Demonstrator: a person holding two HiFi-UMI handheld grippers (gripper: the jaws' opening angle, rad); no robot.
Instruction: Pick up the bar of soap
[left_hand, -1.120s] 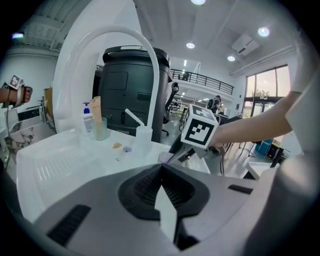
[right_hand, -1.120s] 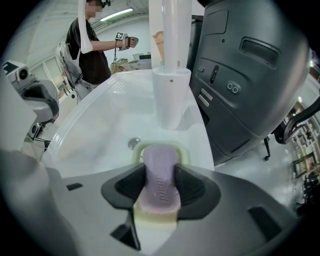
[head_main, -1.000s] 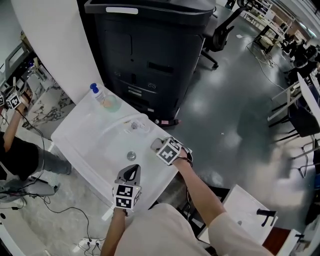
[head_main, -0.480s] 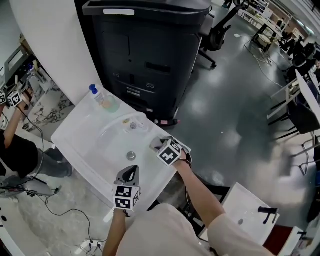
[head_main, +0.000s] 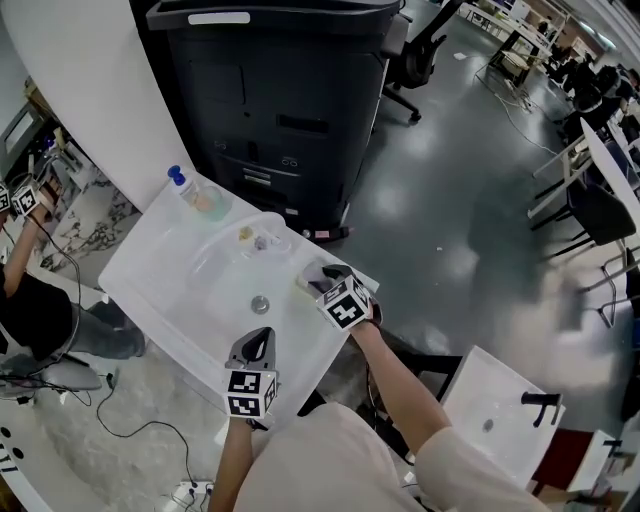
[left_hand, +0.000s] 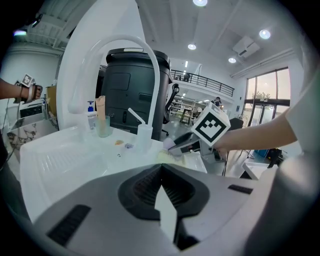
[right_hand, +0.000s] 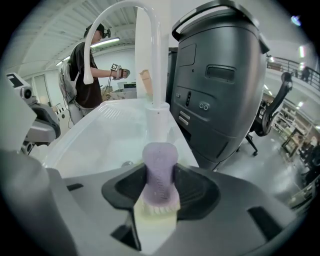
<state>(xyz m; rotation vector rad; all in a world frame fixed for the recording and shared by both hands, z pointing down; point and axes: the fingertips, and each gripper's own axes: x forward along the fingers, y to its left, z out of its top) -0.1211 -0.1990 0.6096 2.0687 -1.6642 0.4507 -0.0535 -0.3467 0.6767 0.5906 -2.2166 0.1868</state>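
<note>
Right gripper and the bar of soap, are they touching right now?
Touching. The right gripper view shows the right gripper with its jaws closed against both sides of the purple bar of soap.

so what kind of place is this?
Probably an open-plan office or lab, not a real bathroom: the white sink unit stands free on a polished floor beside a big black copier, with office chairs and desks behind.

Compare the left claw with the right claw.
The right claw is clamped on a lilac bar of soap; the left claw is shut on nothing. The right claw sits at the right rim of the sink; the left claw hangs over its near edge. Both are shut.
</note>
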